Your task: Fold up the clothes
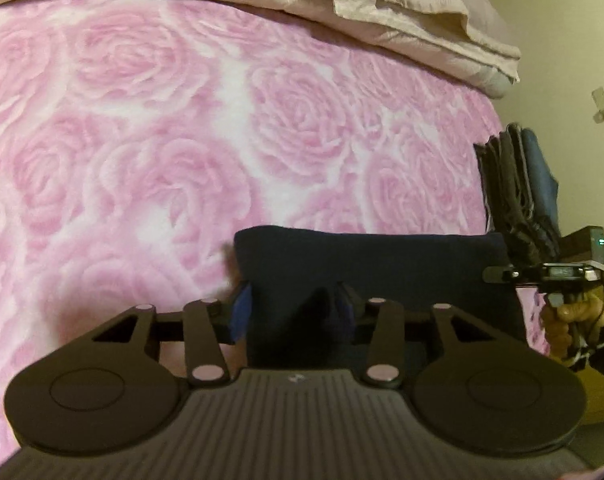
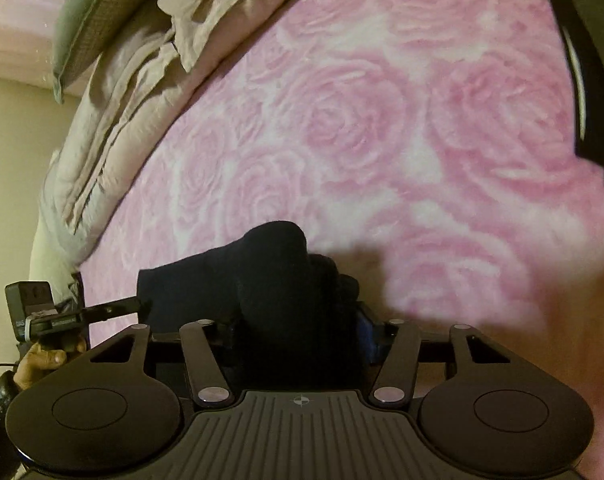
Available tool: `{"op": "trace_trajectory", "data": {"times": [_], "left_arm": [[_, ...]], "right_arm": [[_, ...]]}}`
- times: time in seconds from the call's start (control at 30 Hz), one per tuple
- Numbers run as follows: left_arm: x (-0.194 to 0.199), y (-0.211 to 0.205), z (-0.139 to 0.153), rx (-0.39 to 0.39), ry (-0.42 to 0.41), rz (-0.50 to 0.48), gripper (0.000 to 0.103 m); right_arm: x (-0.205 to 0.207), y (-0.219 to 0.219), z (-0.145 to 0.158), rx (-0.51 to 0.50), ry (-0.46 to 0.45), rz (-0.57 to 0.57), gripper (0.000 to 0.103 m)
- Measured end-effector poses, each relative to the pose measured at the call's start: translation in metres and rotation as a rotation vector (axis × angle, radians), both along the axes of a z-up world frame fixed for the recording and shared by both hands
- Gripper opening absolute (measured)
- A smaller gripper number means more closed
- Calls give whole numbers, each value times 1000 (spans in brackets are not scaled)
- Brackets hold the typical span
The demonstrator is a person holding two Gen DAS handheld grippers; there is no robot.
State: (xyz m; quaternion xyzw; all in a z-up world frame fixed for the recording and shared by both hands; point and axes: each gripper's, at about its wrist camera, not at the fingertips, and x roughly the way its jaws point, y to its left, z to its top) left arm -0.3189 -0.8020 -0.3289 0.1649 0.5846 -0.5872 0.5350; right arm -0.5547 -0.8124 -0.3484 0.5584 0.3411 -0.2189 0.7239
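the dark navy garment (image 1: 378, 268) lies on the pink rose blanket (image 1: 181, 140), near the front edge of the bed. it is already folded small, and both tools have a bit of it.

the left gripper (image 1: 295, 312) has its blue pads closed on the cloth. a fold of the garment sits pinched between them. the right gripper (image 2: 297, 328) also has dark cloth bunched up between its jaws. the cloth there is very dark, so it is hard to see the pads well, but they seem to press on it.

in the left view the other tool shows at the right side, held in a person's hand (image 1: 570, 320). a stack of dark folded clothes (image 1: 522, 192) stands behind it at the edge of the bed. a beige quilt (image 1: 402, 12) is piled at the far side.

the step looks like moving or turning the folded garment with both tools. to do it well, keep both pinches tight. move the two tools together and at the same height, so the fold does not open. keep the cloth a little stretched between them, not saggy. lay it flat on the blanket first, then let go.
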Motion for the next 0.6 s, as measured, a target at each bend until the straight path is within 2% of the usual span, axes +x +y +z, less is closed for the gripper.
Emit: {"op": "trace_trajectory", "data": {"times": [0.07, 0.2, 0.37, 0.6], "left_arm": [[0, 10, 2, 7, 5, 2, 48], [-1, 47, 1, 42, 44, 20, 51], [-2, 67, -16, 64, 79, 39, 52], [10, 26, -22, 8, 61, 20, 54]], "right_arm": [[0, 8, 6, -24, -1, -23, 67], [-6, 21, 15, -49, 20, -37, 77], [-9, 31, 10, -38, 27, -42, 81], [13, 5, 7, -90, 27, 5, 87]]}}
